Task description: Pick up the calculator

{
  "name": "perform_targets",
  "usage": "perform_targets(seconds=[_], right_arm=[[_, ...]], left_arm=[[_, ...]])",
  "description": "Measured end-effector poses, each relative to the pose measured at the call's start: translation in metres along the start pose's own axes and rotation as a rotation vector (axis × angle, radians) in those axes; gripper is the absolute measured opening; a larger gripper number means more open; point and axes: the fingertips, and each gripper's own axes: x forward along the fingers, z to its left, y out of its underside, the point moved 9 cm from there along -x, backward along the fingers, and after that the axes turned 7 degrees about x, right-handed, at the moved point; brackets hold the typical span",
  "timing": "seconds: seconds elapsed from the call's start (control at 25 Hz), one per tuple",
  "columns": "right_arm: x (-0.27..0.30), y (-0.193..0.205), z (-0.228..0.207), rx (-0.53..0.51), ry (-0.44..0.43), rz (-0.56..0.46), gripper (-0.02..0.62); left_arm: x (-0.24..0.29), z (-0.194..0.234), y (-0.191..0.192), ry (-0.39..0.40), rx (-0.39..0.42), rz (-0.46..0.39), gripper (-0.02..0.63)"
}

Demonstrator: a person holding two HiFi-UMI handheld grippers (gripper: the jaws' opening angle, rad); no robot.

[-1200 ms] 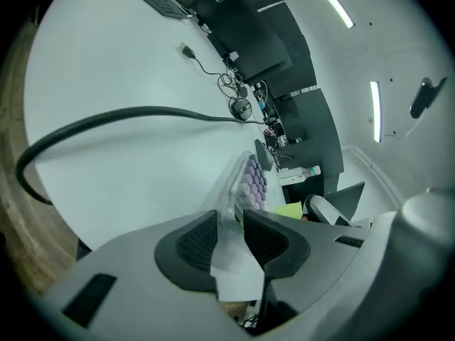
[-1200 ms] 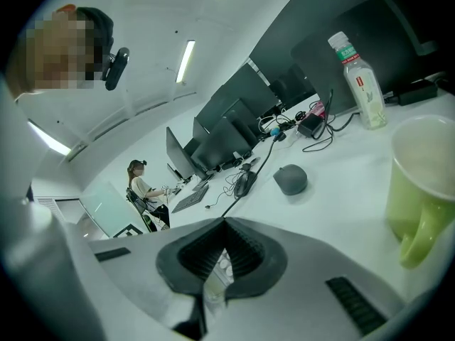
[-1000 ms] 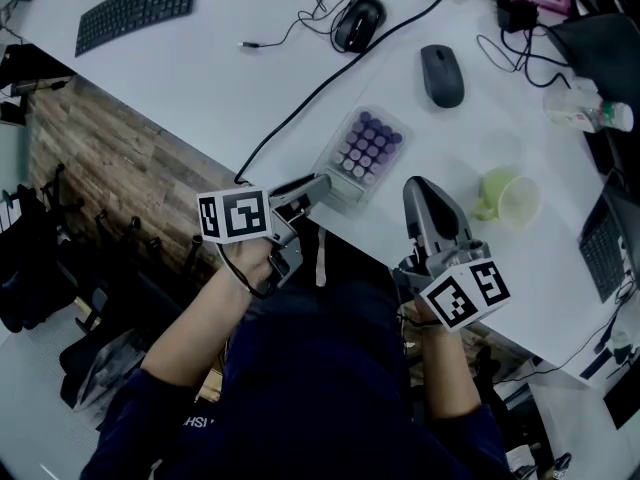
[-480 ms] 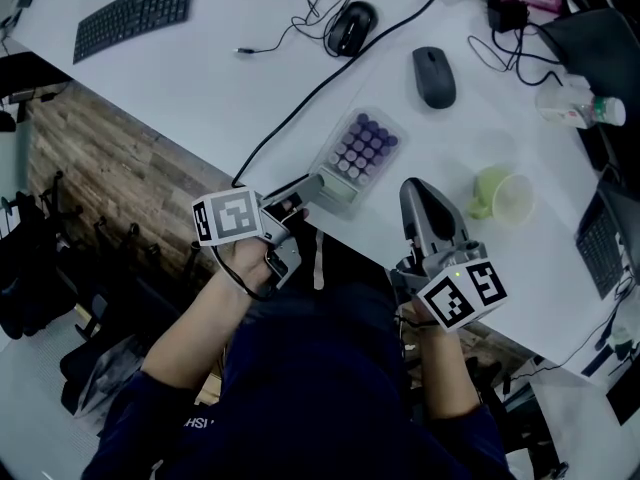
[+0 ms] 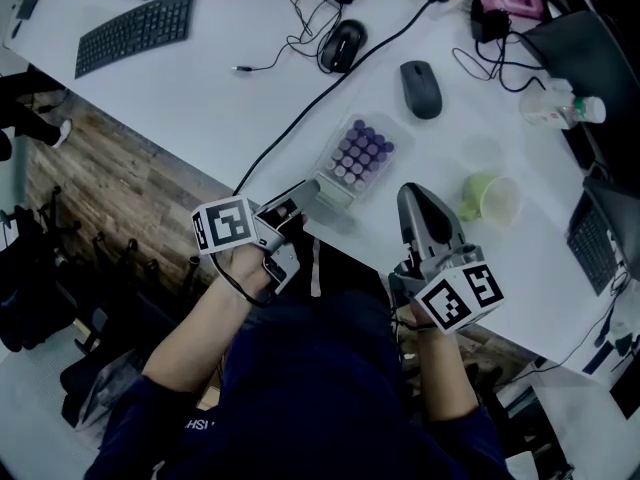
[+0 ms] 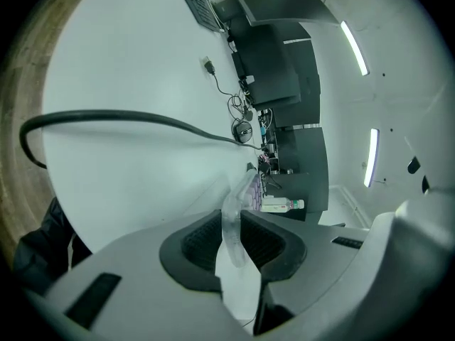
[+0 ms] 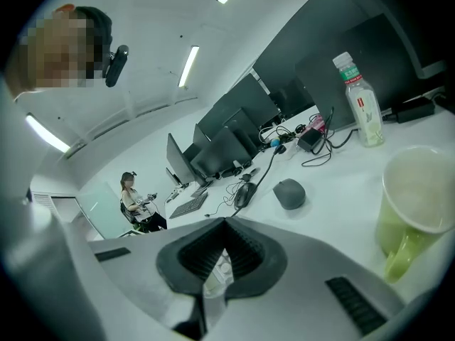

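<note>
The calculator (image 5: 358, 153), with purple keys in a clear case, lies near the front edge of the white desk (image 5: 200, 88). My left gripper (image 5: 308, 196) reaches in from the desk's edge and is shut on the near end of the calculator. In the left gripper view the clear rim of the calculator (image 6: 234, 212) stands pinched between the dark pads of the left gripper (image 6: 231, 227). My right gripper (image 5: 418, 200) hovers over the desk just right of the calculator, jaws together and holding nothing. The right gripper (image 7: 226, 226) points toward the grey mouse.
A grey mouse (image 5: 421, 75) and a black mouse (image 5: 341, 45) lie behind the calculator. A green mug (image 5: 492, 198) stands right of my right gripper, and a bottle (image 5: 560, 113) lies farther right. A black cable (image 5: 330, 93) crosses the desk; a keyboard (image 5: 135, 30) sits far left.
My left gripper's jaws have narrowed onto the calculator's near end, and the hand has risen slightly. My right gripper has stayed in place.
</note>
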Motion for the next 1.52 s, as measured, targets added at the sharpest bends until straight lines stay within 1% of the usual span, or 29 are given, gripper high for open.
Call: perform_targets(seconds=[0.12,0.28,0.88,1.08,1.52], right_arm=[[-0.002,-0.007,0.005,-0.013,0.002,-0.015,0.005],[-0.003,-0.018,0.013,-0.033,0.003,-0.036,0.005],[-0.005,-0.067,0.056,-0.107,-0.009,-0.138,0.005],[-0.006,-0.085,0.07,-0.132,-0.016,-0.181,0.005],[-0.014,-0.116,0.102,-0.181,-0.009,-0.267,0.005]], left_arm=[[-0.001,-0.009,-0.005,0.028,-0.006,-0.02,0.098],[-0.004,-0.021,-0.017,0.045,0.016,-0.036,0.098],[-0.016,-0.087,-0.076,0.196,0.091,-0.124,0.098],[-0.018,-0.11,-0.097,0.242,0.129,-0.139,0.098],[-0.026,-0.167,-0.125,0.372,0.162,-0.153,0.098]])
